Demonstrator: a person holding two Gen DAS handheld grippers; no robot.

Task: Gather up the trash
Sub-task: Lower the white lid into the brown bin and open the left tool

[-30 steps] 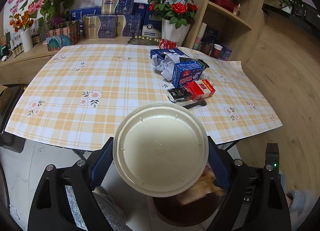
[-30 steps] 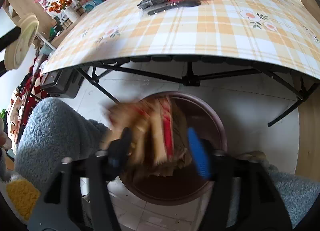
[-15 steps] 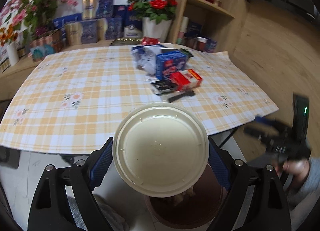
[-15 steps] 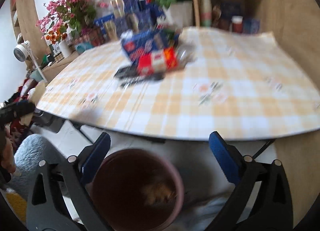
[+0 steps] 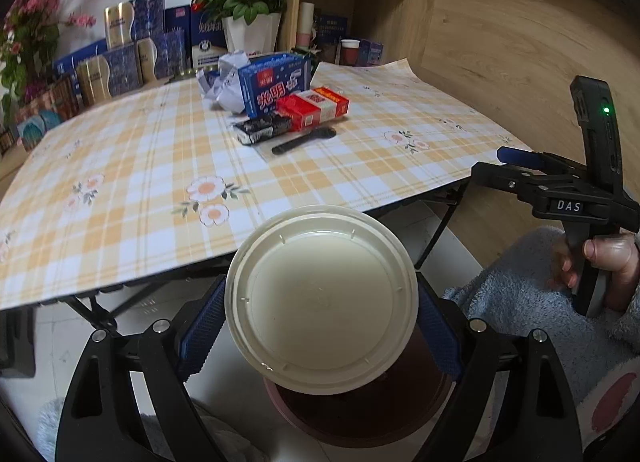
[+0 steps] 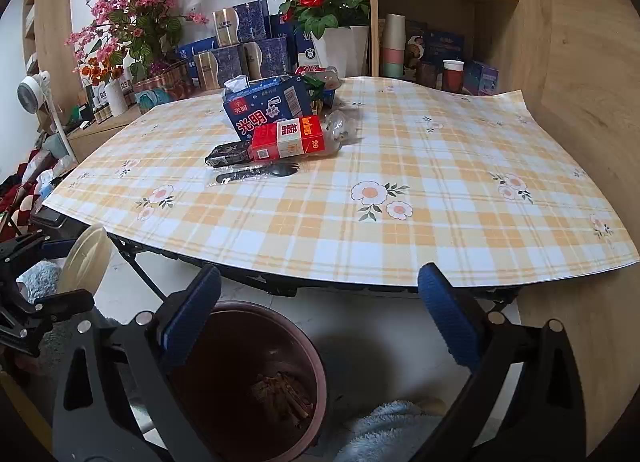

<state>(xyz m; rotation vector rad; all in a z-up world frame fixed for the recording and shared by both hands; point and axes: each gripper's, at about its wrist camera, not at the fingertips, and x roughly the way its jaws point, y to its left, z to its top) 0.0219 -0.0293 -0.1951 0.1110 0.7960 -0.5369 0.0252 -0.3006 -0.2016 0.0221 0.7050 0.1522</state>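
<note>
Cream lid (image 5: 322, 302) held flat between left gripper (image 5: 320, 322) fingers, directly above bin (image 6: 244, 378). Right gripper (image 6: 318, 316) fingers spread wide, nothing held, just opened.

round lid (image 5: 322, 298): cream plastic, smooth, semi-gloss. tablecloth (image 6: 400, 182): glossy plaid sheet, wavy at the edge. bin (image 6: 256, 378) below the tablecloth: dark brown smooth plastic. red box (image 6: 286, 138) on the tablecloth: glossy printed card. gripper pads (image 6: 448, 318): blue, ribbed. sleeve (image 5: 516, 302): grey fleece, fuzzy.
</note>
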